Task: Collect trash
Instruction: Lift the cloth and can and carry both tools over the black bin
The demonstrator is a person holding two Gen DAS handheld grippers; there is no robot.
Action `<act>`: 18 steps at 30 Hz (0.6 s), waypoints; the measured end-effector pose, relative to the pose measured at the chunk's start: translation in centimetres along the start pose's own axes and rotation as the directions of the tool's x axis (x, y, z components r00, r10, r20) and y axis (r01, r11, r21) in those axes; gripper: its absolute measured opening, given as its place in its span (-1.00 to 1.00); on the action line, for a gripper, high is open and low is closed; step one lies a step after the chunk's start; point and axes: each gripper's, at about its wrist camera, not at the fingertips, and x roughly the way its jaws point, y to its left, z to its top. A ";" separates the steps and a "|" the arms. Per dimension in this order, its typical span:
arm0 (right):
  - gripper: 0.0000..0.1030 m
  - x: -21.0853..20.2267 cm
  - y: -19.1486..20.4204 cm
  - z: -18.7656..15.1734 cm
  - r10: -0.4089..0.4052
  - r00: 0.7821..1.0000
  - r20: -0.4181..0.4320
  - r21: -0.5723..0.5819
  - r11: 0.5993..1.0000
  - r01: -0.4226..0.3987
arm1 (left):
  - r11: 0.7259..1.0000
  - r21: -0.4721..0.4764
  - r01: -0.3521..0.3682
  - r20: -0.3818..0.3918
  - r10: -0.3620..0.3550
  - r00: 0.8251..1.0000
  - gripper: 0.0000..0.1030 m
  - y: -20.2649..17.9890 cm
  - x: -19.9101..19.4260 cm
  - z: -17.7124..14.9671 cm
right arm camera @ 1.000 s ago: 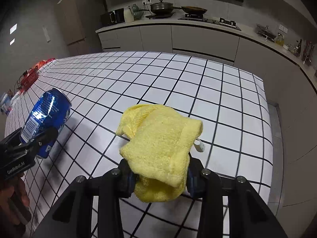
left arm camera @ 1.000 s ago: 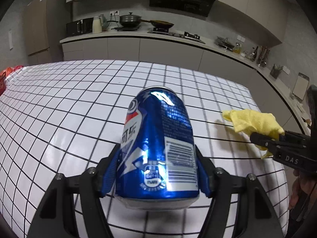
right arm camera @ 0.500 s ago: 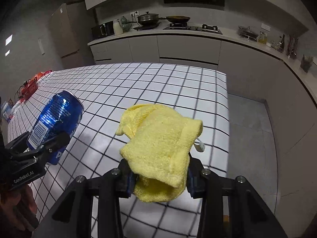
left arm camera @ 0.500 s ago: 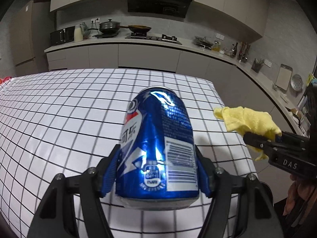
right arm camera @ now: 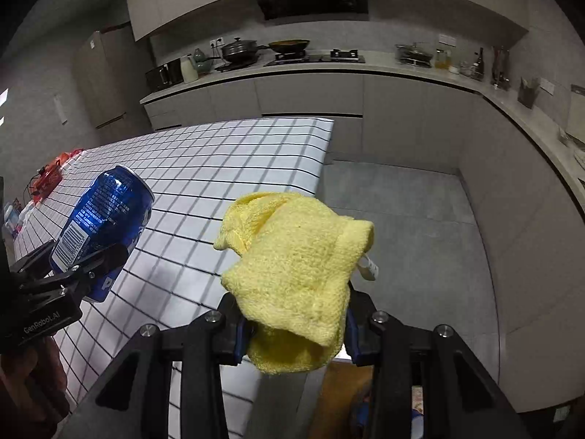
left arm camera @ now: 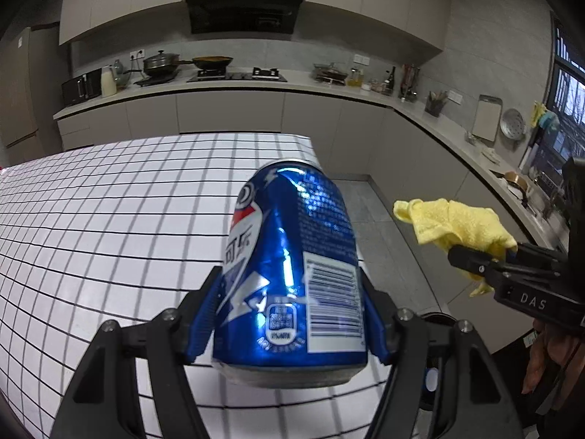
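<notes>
Clamping a blue soda can [left arm camera: 292, 274] between its blue-padded fingers [left arm camera: 204, 314], the left gripper [left arm camera: 290, 314] holds it off the desk [left arm camera: 109, 201], barcode side toward the camera and the top end pointing away; the can shows a dent along its side; in the right wrist view the same can [right arm camera: 106, 219] sits tilted in the left gripper [right arm camera: 80, 267] at the left edge, above the white, black-gridded desk [right arm camera: 226, 153]. The right gripper [right arm camera: 292, 333] is closed on a crumpled yellow cloth [right arm camera: 292, 278], which bulges up and forward out of the jaws with a small white tag [right arm camera: 367, 267] hanging at its right side; this cloth is in the air past the desk's right edge, over the grey floor [right arm camera: 402, 219]; from the left wrist view the yellow cloth [left arm camera: 457, 223] and the right gripper [left arm camera: 486, 259] appear at the right, well apart from the can. Beyond the desk runs a kitchen worktop [left arm camera: 237, 86] carrying a lidded pot [left arm camera: 161, 64] and a frying pan [left arm camera: 212, 60], with a dark range hood [left arm camera: 243, 9] above.
</notes>
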 end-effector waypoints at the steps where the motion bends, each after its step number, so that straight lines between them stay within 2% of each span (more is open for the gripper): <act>1: -0.18 -0.6 -0.8 -0.4 -0.006 1.000 0.002 0.006 1.000 0.006 | 1.000 0.005 0.007 0.000 -0.007 1.000 0.34 -1.0 -0.2 -0.2; 9: -0.18 -6.0 -8.0 -4.2 -0.063 0.998 0.010 0.062 0.996 0.062 | 0.995 0.063 0.075 -0.010 -0.075 0.997 0.34 -8.1 -0.4 -0.8; 18: -0.18 -9.8 -14.6 -8.0 -0.115 0.993 -0.002 0.105 0.988 0.115 | 0.983 0.118 0.138 -0.040 -0.134 0.990 0.34 -14.7 0.4 -2.1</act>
